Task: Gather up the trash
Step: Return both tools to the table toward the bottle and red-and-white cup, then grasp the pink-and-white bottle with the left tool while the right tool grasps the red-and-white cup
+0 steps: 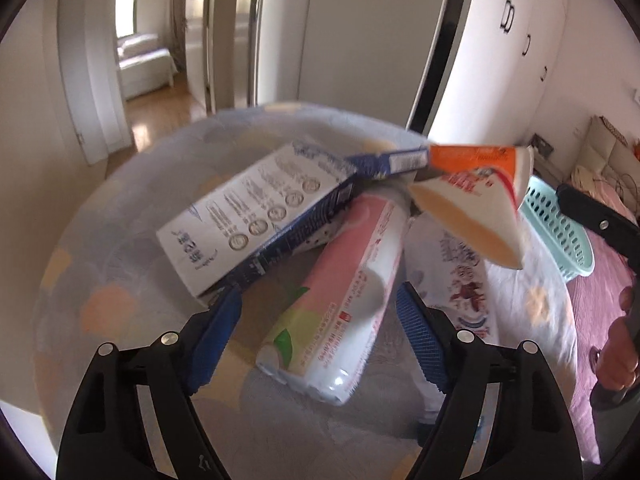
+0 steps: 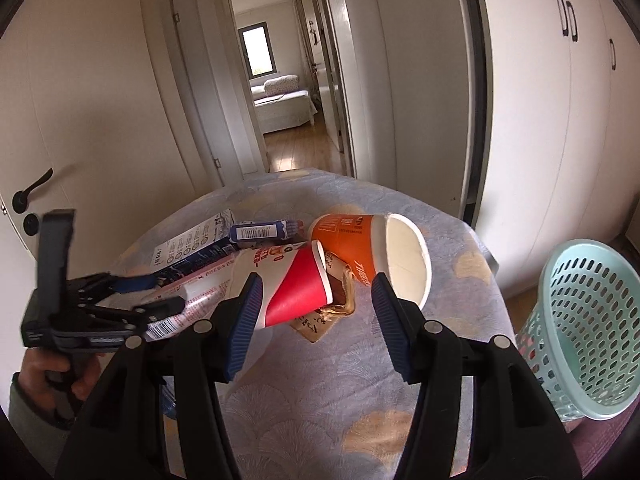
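Several pieces of trash lay heaped on a cloth-covered counter (image 2: 360,392), and the step in hand looked like the first pick-up, none of it yet in the basket. Off to the right of the right claw (image 2: 316,320) stood the largest thing, a pale green mesh basket (image 2: 584,328), apparently empty and clear of the counter's edge. Ahead of the left claw (image 1: 320,340) sat a white and blue carton (image 1: 256,216), leaning over the far end of a pink and white wrapped roll (image 1: 352,280). That roll lay lengthwise between the left claw's pads, which stood apart and did not press on it; closing there seemed the next move, though the carton might drag along. Beyond the right claw's fingertips, an orange cup (image 2: 372,256) lay on its side, touching a red and white cup (image 2: 292,284) that reached in beside the left pad. Those jaws stood half-wide, gripping nothing. Smallest, a brown torn wrapper (image 2: 324,316) lay under both cups.
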The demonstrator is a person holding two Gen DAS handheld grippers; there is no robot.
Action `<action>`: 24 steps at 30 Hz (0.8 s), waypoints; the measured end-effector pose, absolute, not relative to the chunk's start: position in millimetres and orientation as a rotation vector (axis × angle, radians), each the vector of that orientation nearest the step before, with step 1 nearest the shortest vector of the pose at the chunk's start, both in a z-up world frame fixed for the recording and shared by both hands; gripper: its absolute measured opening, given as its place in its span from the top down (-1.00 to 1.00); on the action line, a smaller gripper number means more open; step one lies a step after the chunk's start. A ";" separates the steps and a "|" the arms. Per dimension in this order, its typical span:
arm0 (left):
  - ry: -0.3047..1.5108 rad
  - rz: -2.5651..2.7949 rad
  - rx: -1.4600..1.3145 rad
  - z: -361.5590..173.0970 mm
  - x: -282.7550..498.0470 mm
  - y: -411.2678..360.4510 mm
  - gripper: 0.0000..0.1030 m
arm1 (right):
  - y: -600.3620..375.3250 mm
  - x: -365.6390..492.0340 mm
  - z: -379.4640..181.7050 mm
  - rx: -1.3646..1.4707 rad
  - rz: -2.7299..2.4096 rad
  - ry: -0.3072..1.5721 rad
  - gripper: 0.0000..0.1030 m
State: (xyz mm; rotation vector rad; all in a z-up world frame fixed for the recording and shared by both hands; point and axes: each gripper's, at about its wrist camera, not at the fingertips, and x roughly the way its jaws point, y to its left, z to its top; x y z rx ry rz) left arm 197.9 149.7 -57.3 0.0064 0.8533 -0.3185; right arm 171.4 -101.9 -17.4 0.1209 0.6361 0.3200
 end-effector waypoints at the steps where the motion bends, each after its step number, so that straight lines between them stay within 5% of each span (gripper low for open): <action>1: 0.869 -0.320 0.002 -60.4 200.0 149.7 -0.49 | -100.7 174.7 -17.5 0.122 0.324 0.643 -0.04; 12: 0.909 -0.358 0.054 -73.1 219.4 122.5 -0.28 | -63.1 202.4 -27.8 0.033 0.336 0.691 -0.53; 24: 0.868 -0.329 0.000 -72.0 196.4 121.0 0.05 | -43.2 212.0 -41.4 -0.053 0.310 0.721 -0.61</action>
